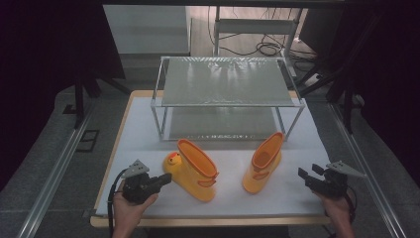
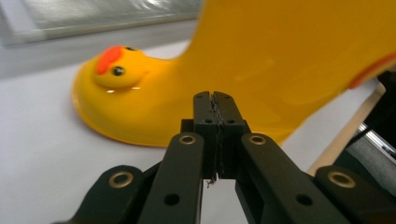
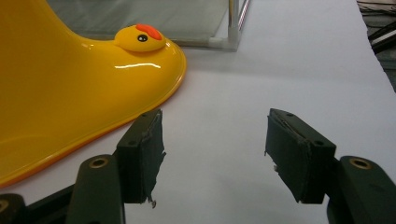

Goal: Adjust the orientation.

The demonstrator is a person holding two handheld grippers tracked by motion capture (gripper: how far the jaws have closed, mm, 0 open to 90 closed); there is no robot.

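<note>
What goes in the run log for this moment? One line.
left gripper shut, empty | right gripper open, empty | two yellow boots on table

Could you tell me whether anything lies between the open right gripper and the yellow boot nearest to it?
Nothing visible does: only bare white table separates the right gripper from the right boot, whose side sits just beyond its jaws.

Dim room, grey floor point(image 1: 59, 163), cables point(image 1: 262, 48) behind white table point(image 1: 307, 144).

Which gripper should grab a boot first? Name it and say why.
Probably the right gripper: its jaws stand open beside the right boot. The left gripper sits shut against the left boot and must open first.
</note>
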